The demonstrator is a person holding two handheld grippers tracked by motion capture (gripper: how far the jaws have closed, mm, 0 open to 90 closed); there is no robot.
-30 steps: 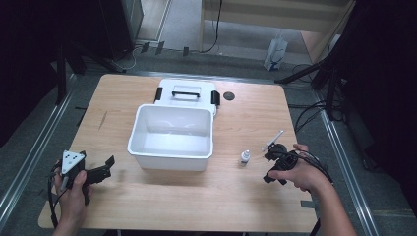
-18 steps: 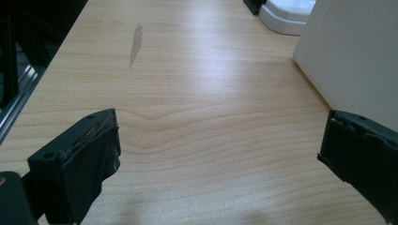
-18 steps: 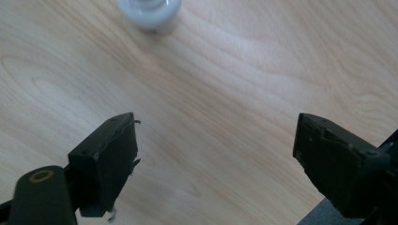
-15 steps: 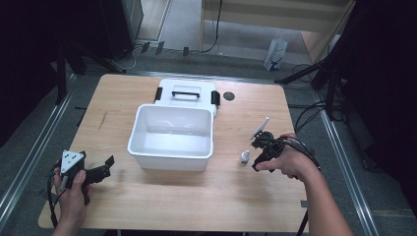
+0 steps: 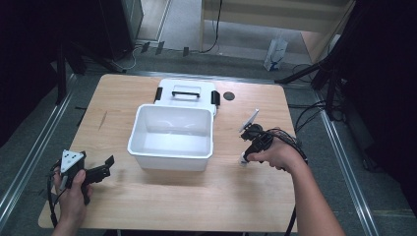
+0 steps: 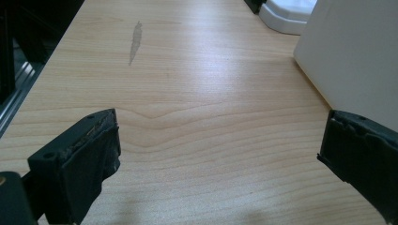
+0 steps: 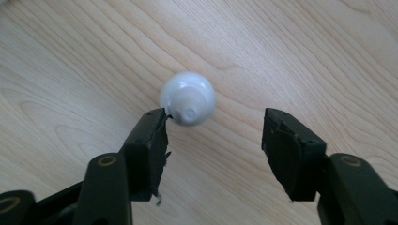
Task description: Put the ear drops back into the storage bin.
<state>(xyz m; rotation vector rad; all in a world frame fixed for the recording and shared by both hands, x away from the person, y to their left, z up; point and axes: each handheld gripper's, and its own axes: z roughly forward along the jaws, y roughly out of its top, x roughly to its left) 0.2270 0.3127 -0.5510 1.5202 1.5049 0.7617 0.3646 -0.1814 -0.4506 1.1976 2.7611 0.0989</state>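
Note:
A small white bottle [image 7: 188, 98] stands upright on the wooden table, seen from above in the right gripper view. My right gripper [image 7: 215, 136] points straight down over it, open, and one fingertip [image 7: 152, 133] is right at the bottle's edge while the other stands well clear. From the high view, the right gripper [image 5: 247, 152] is right of the white bin [image 5: 172, 160], with the bottle [image 5: 243, 159] just showing under the hand. My left gripper [image 5: 107, 166] rests open near the table's front left corner, holding nothing. In its own view the left gripper [image 6: 220, 154] faces bare wood.
The open, empty bin sits mid-table, and its side wall [image 6: 356, 61] is close to the left gripper's far jaw. Its white lid [image 5: 187, 91] with black latches lies just behind it. A small black disc [image 5: 228, 95] lies right of the lid.
My right gripper has moved left and toward the bottle, tipping down until it hangs over it. The left gripper has stayed put.

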